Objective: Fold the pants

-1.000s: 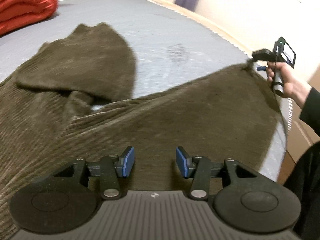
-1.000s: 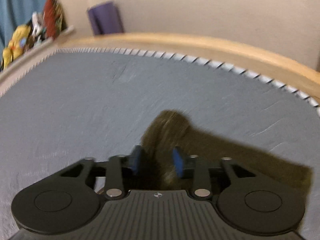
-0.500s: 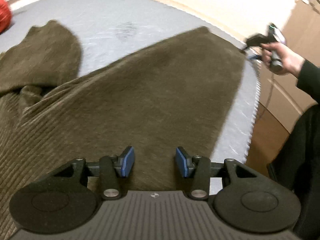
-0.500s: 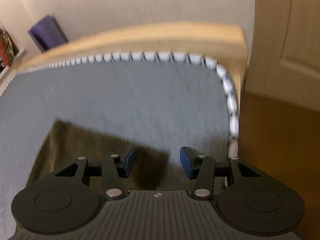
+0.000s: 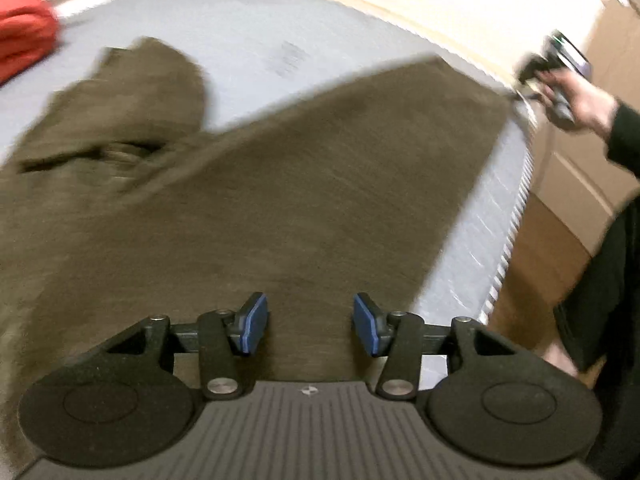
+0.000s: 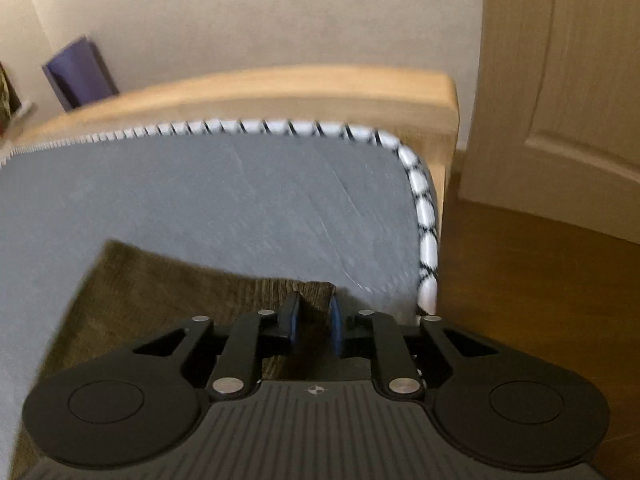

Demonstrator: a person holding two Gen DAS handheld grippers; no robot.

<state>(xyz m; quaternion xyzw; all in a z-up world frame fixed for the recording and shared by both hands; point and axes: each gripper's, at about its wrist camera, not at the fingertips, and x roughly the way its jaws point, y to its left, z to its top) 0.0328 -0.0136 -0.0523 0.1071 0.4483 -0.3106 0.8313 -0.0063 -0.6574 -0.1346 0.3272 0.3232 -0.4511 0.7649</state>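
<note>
**Right jaws pinch the hem corner; left jaws wait over the cloth**

The pants [image 5: 280, 184] lie spread on the bed [image 5: 248, 28], brown corduroy, one leg stretched toward the bed's right edge and the other bunched up at the far left. The right gripper [image 6: 313, 322] is clenched on the far corner of the stretched leg: a peak of cloth stands between its blue pads, near the mattress corner with its white piping [image 6: 424, 216]. From the left view that same gripper [image 5: 536, 76] shows blurred at the leg's tip, well apart from the left one.

The left gripper [image 5: 306, 322] hovers with its jaws released, nothing between the pads, the cloth directly beneath and ahead of them.

The relation that counts: the leg's long axis runs from the left jaws out to the right jaws, so the two hands sit at opposite ends of one leg. Judging by this, the left needs to grasp the near end before the leg can be lifted and laid over the bunched one.
</note>
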